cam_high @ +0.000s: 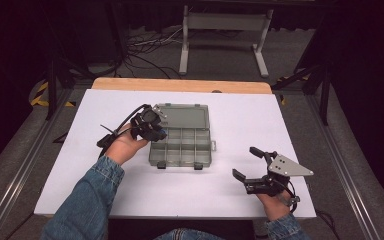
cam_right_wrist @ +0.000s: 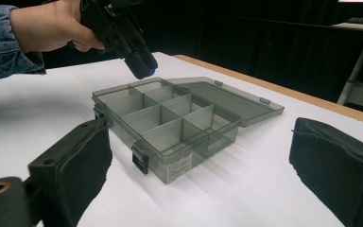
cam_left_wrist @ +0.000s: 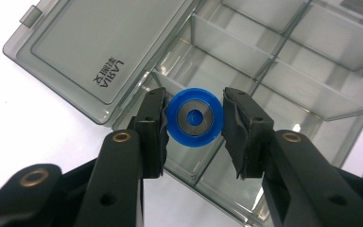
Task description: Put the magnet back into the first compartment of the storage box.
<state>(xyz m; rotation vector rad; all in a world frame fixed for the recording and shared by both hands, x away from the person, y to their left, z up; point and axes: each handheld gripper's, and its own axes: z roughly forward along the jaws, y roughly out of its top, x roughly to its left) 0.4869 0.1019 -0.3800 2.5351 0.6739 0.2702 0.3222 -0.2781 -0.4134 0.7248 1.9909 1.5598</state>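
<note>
One word on box lid (cam_left_wrist: 99,52): LARIA.

sleeves (cam_high: 87,200): blue denim, cuffed
left gripper (cam_left_wrist: 194,118): black jaws; brass-coloured rivets
right gripper (cam_high: 246,164): black; grey three-cornered plate, dark screws

A white table top (cam_high: 260,125) with a wooden far edge (cam_high: 180,85) fills the middle of the high view. Grey floor (cam_high: 10,155) flanks it; at top centre, a grey metal stand (cam_high: 225,22) and loose cables (cam_high: 150,45) sit against darkness.
</note>
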